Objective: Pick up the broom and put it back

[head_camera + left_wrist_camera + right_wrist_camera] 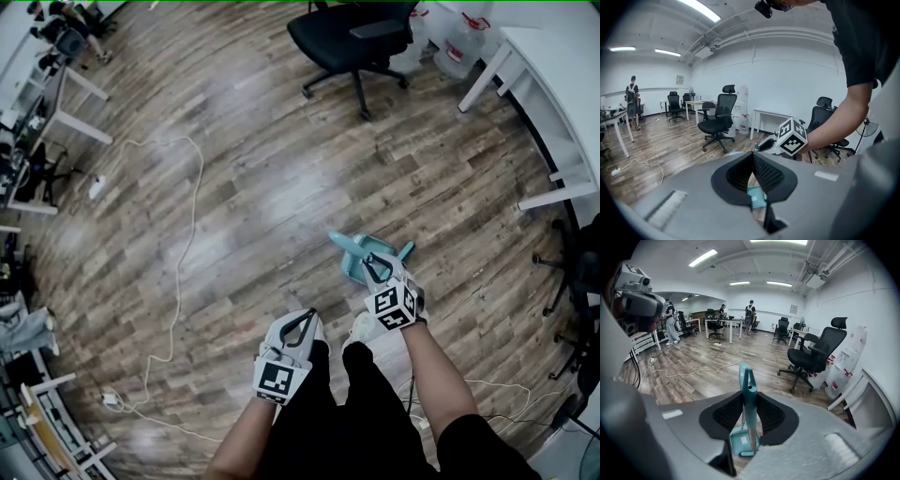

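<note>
A teal broom stands upright with its handle between the jaws of my right gripper, whose pads press on it from both sides. Its foot rests in a teal dustpan on the wood floor. From the head view the handle top and dustpan lie just ahead of the right gripper. My left gripper hangs lower left of it, tips together, holding nothing. In the left gripper view its jaws meet, with a bit of the dustpan below and the right gripper's marker cube beyond.
A black office chair stands ahead. White desks and water jugs line the right side. A white cable snakes over the floor at left to a power strip. Several people stand far off.
</note>
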### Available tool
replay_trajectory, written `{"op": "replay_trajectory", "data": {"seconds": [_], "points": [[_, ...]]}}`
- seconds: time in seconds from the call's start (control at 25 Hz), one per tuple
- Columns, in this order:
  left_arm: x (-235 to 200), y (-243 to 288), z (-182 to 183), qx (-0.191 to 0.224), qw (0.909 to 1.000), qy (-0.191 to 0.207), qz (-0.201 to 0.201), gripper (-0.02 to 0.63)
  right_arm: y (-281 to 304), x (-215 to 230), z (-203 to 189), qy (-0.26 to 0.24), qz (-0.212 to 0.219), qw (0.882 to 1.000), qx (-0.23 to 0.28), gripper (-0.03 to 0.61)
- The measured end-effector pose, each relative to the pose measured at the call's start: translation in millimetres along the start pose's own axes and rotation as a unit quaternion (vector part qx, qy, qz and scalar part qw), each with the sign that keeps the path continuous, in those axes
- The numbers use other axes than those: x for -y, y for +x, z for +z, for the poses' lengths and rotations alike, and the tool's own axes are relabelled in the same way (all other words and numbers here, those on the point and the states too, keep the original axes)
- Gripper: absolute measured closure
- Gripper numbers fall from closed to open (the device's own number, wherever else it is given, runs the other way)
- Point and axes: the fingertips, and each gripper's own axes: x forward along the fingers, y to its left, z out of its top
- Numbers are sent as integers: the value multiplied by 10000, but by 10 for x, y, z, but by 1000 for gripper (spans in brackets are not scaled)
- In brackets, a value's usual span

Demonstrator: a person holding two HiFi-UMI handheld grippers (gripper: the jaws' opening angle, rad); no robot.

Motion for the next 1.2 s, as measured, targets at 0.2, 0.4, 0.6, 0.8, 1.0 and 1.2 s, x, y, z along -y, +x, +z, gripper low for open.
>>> {"op": "replay_trajectory", "data": {"seconds": [0.2,0.4,0.6,0.8,1.0,1.2], "points": [[30,-6,-6,8,10000,-5,-16,595,-25,15,-11,-14,-58,10000,32,486],[35,-8,8,19,10000,12,-2,595,-94,30,-53,-19,-114,9999,32,486],[43,-14,-23,-17,10000,44,-24,595,-160,6,-98,7,-162,9999,55,486],[92,-2,-11,-4,9999,75,-74,595,-268,13,-159,45,-240,9997,65,486],[142,80,1,-45,9996,169,-226,595,-408,55,-252,123,-363,9992,74,486],[209,137,77,2,9990,281,-355,595,-608,88,-373,217,-478,9986,50,488]]}}
